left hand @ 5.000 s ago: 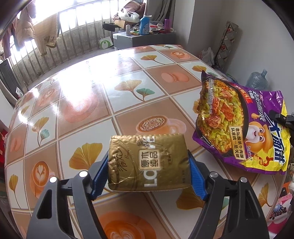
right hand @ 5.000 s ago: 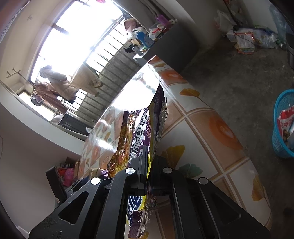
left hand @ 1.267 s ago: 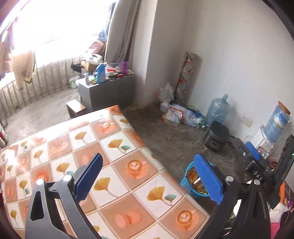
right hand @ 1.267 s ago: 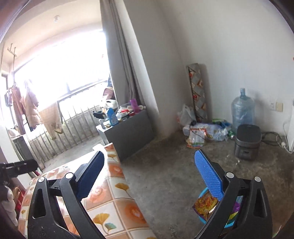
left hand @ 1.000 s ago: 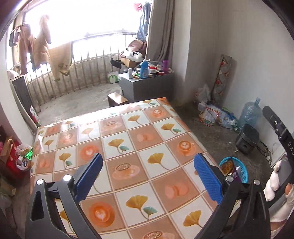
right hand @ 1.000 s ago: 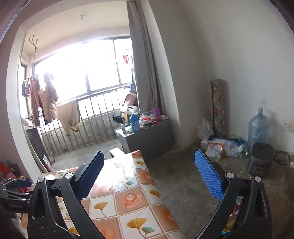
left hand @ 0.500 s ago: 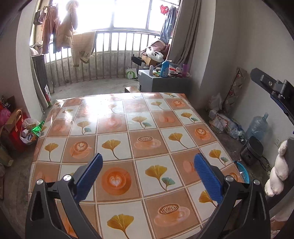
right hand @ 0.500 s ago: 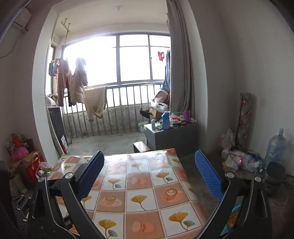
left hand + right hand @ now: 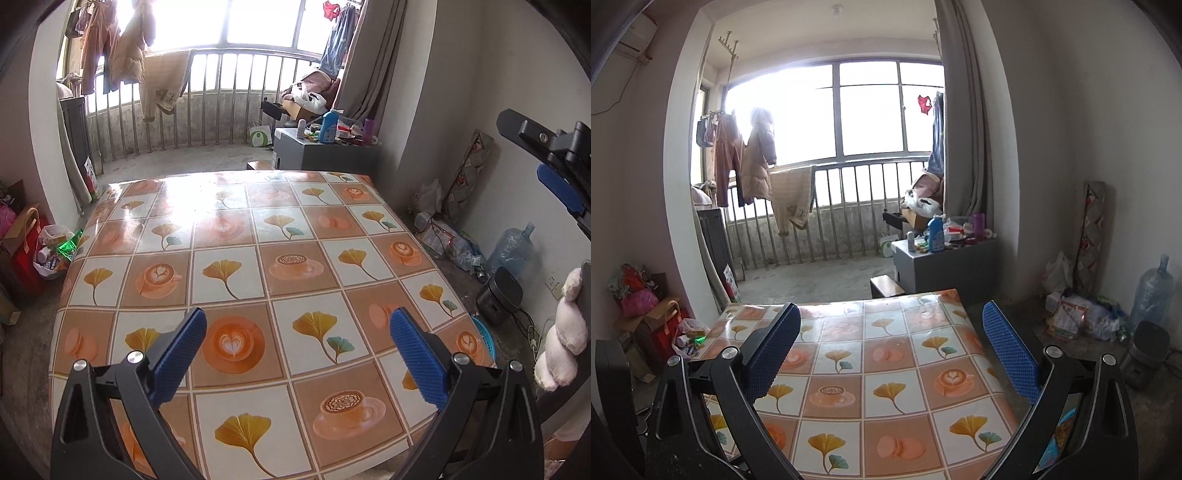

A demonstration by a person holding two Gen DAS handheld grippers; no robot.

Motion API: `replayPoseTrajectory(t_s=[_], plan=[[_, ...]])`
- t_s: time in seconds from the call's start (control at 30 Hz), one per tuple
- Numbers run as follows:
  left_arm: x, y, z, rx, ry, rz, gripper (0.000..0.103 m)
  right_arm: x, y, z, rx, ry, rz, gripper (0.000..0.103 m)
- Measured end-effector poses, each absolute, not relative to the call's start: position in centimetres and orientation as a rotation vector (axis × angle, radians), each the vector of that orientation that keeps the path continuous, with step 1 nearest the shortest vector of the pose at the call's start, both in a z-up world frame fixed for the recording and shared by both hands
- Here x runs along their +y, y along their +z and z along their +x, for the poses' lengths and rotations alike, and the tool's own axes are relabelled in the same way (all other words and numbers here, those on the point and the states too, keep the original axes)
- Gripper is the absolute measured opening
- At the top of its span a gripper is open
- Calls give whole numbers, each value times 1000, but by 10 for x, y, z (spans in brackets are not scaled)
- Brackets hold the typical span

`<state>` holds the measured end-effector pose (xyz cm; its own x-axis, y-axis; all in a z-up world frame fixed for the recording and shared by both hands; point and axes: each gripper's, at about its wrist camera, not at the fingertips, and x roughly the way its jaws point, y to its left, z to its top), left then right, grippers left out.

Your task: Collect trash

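My left gripper [image 9: 295, 325] is open and empty, held above the near part of the table [image 9: 258, 229], which has a tiled coffee-and-ginkgo-leaf cover. My right gripper [image 9: 891, 325] is open and empty too, held higher and facing the same table [image 9: 886, 354]. It also shows at the right edge of the left wrist view [image 9: 561, 192]. No wrapper lies on the tabletop. A blue trash basket [image 9: 484, 340] stands on the floor by the table's right edge; its rim and colourful contents peek out in the right wrist view [image 9: 1057, 439].
A grey cabinet [image 9: 942, 266] with bottles stands beyond the table. A water jug [image 9: 511, 249], a dark cooker [image 9: 499, 291] and floor litter [image 9: 1082, 317] line the right wall. Bags [image 9: 26, 247] sit on the floor at left. Balcony railing [image 9: 827, 210] is behind.
Five seconds ago each gripper held a snack bag; both are now open and empty. Over the last second both views swung from the basket side back to the table.
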<state>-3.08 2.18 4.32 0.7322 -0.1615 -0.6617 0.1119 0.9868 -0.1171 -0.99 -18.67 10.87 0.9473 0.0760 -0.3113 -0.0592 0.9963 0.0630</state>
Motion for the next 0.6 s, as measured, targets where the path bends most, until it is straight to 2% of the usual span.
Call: replayPoseTrajectory(t_s=[0.43, 0.6], plan=[[15, 36, -24, 758, -160, -55, 97, -188, 103, -13, 343, 55, 55, 95], [6, 29, -19, 800, -157, -38, 97, -202, 90, -21, 453, 49, 32, 95]])
